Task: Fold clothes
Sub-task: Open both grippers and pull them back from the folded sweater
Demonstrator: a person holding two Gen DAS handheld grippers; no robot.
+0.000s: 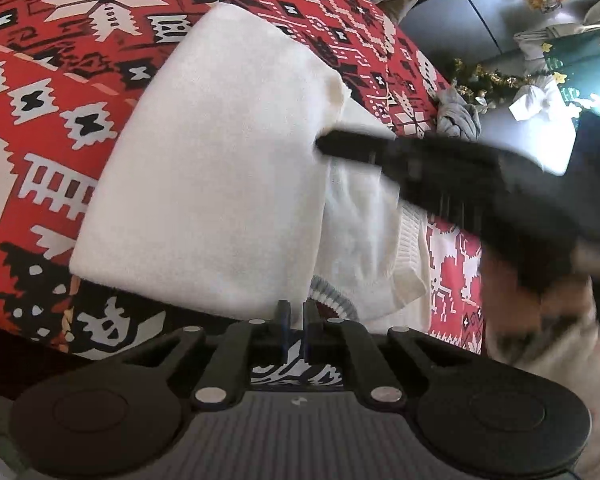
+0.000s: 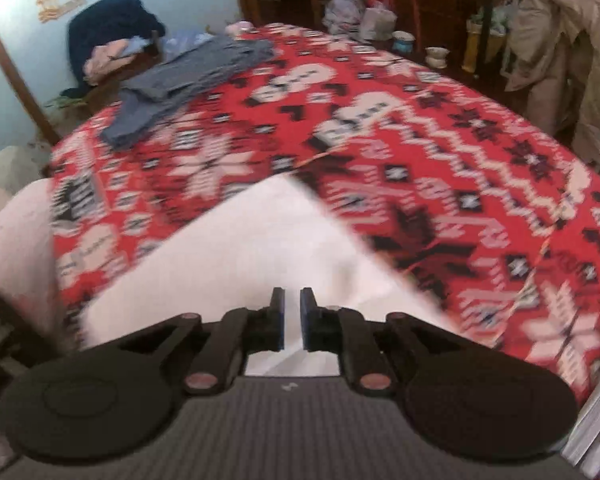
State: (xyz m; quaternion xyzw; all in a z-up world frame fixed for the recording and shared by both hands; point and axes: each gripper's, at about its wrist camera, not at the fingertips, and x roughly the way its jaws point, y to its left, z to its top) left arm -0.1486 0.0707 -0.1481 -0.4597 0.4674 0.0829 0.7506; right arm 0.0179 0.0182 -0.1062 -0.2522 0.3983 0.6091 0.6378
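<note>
White sweater point(image 1: 204, 168) lies partly folded on the red patterned surface point(image 1: 60, 92); left claw point(image 1: 295, 316) pinches its near edge, right claw point(image 2: 292, 316) hovers slightly parted above it.

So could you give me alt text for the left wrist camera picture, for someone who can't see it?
A folded cream-white knitted garment lies on a red, white and black patterned cloth. The left hand-held gripper, nearly shut, sits at its near edge, while the black right hand-held gripper reaches in from the right.
</note>
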